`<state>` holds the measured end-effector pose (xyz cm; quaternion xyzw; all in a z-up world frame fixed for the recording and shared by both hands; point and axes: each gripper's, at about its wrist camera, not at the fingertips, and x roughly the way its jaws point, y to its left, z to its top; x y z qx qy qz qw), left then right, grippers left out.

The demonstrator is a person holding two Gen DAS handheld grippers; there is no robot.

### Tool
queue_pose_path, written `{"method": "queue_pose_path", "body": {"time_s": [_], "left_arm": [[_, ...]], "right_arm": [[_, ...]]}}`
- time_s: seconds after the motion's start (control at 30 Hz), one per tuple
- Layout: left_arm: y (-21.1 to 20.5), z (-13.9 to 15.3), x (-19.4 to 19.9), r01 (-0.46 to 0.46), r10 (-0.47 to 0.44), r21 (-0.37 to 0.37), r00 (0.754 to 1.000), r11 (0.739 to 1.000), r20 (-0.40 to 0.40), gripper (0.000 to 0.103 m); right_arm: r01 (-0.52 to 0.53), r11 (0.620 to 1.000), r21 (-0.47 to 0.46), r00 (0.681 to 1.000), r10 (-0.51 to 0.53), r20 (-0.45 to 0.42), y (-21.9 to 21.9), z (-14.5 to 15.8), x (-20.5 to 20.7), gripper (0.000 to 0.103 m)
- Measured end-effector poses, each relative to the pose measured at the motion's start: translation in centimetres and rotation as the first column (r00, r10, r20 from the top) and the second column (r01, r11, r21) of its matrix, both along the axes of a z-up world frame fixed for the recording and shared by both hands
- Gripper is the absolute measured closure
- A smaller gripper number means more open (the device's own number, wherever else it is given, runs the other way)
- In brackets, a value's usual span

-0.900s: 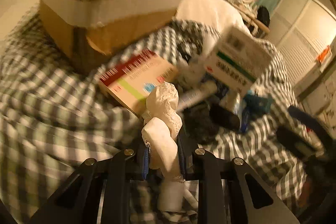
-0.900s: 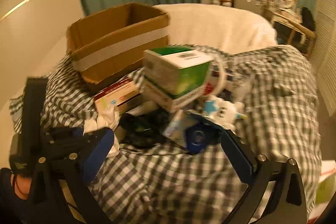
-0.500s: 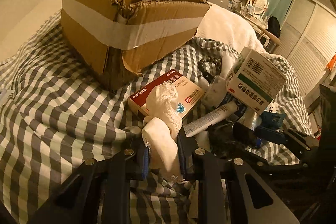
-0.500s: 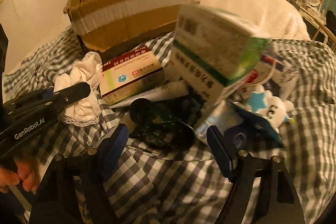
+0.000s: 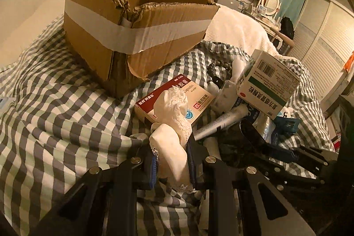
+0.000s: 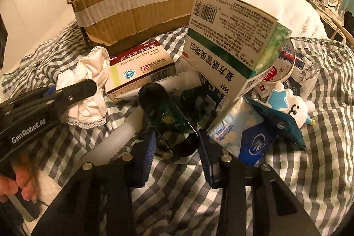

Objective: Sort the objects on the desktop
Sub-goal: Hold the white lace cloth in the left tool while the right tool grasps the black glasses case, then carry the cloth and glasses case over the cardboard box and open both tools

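My left gripper (image 5: pixel 171 154) is shut on a white lace-edged cloth (image 5: pixel 174 103), held above the checked bedspread (image 5: pixel 55 125) in front of the open cardboard box (image 5: pixel 137 37). The right wrist view shows the same cloth (image 6: pixel 88 72) to the left of the pile. My right gripper (image 6: pixel 176 143) points down into the pile, with its blue pads against both sides of a dark glossy oblong case (image 6: pixel 163 110). Behind the case lie a red-and-white medicine box (image 6: pixel 141 65) and a tilted green-and-white medicine box (image 6: pixel 230 37).
A white tube (image 5: pixel 221 121), a blue tissue pack (image 6: pixel 243 136), a white cloud toy (image 6: pixel 289 105) and a round tin (image 6: pixel 285 65) crowd the pile. A person's hand (image 6: pixel 20 180) holds the left gripper's handle. A white blanket (image 5: pixel 239 28) lies behind.
The right gripper has dropped into the pile and its jaws have narrowed from wide open onto the dark case. The left gripper, still holding the cloth, now faces the cardboard box more squarely.
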<state>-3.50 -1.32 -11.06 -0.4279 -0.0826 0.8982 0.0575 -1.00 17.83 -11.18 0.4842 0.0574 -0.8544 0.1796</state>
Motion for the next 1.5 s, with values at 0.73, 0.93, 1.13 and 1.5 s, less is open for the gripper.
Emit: {"method": "queue_pose_path", "body": {"time_s": [0.73,0.93,1.13,1.5], "left_arm": [[-0.2,0.1,0.2,-0.002,0.002,0.010,1.000,1.000,-0.009,0.081],[0.0,1.5,1.0,0.005,-0.004,0.013,0.998,1.000,-0.055,0.081],[0.2,4.2,1.9,0.010,-0.008,0.020,0.993,1.000,-0.120,0.081],[-2.2,11.8,0.3,-0.045,0.046,0.012,0.948,0.999,-0.315,0.081]], "right_arm": [[-0.025,1.000,0.008,1.000,0.026,-0.014,-1.2,-0.1,0.9,0.063],[-0.027,0.997,0.074,0.993,0.035,-0.110,-1.2,2.3,3.0,0.073],[-0.005,0.999,0.037,0.988,0.011,-0.154,0.0,4.7,4.4,0.073],[-0.084,0.992,-0.090,0.953,0.054,-0.297,-2.5,14.1,2.5,0.073]]}}
